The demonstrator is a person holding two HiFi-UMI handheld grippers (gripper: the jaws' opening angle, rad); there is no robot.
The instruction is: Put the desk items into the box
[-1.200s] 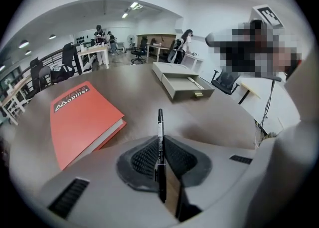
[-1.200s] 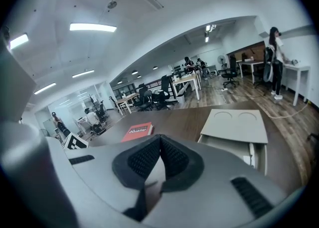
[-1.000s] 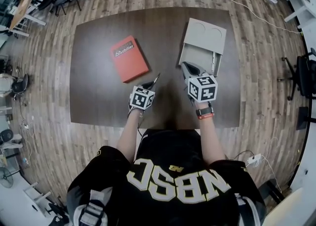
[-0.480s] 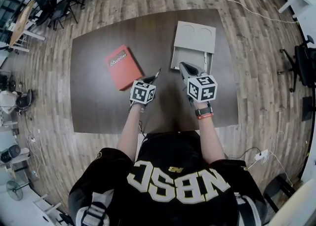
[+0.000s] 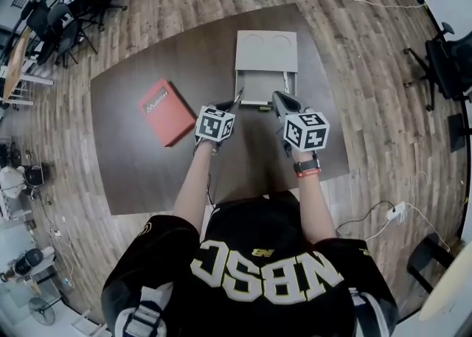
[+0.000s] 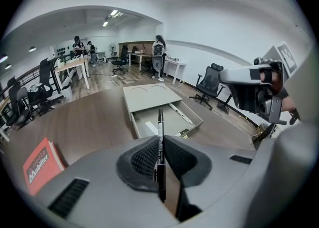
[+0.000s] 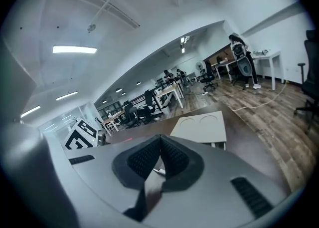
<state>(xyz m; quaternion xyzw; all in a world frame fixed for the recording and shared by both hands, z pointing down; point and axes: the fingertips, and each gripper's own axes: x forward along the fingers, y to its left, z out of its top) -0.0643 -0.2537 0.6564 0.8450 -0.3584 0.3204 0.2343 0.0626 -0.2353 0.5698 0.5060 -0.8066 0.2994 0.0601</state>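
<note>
The left gripper (image 6: 161, 146) was clamped on a black pen (image 6: 160, 124), whose tip pointed at the open drawer of the grey box (image 6: 149, 96) just ahead. The right gripper (image 7: 160, 147) hovered alongside, jaws together on nothing. The step looked like the carry; next, the pen needed lowering over the drawer and releasing. A red notebook (image 6: 42, 164) lay well left on the table (image 5: 147, 173), and nothing blocked the way.

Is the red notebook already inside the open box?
No, the red notebook lies flat on the table, well apart from the box, to its left in the head view.
</note>
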